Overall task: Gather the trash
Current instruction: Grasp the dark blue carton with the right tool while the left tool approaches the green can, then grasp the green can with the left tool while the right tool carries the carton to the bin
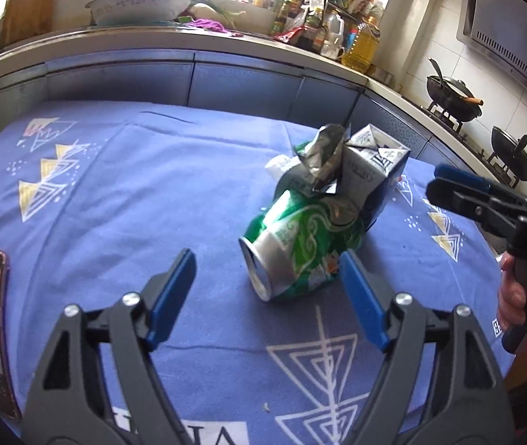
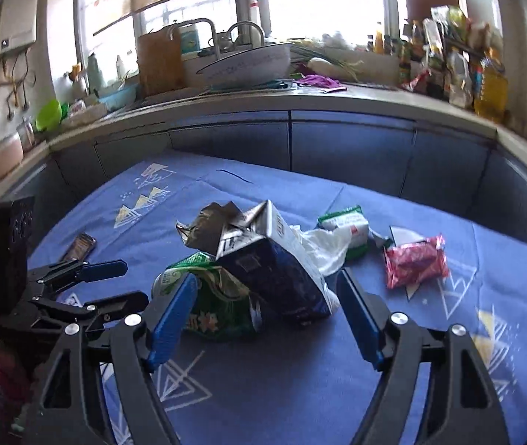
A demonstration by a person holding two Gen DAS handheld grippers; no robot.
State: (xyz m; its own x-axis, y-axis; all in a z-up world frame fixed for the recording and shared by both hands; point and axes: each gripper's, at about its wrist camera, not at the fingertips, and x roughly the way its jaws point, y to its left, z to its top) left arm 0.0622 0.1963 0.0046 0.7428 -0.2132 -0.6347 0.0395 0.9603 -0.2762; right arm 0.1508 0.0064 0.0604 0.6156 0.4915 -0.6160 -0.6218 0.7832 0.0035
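Left wrist, left gripper (image 1: 267, 270) wide, empty, crushed can (image 1: 300, 248) beside, right gripper (image 2: 263, 296) wide, empty

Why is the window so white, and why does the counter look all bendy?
Right wrist view: daylight overexposes the window to plain white, and the shelf bottles look smeared. Left wrist view: the fisheye lens bows the counter edge into a curve, corners go dark, while the green can stays fairly sharp.
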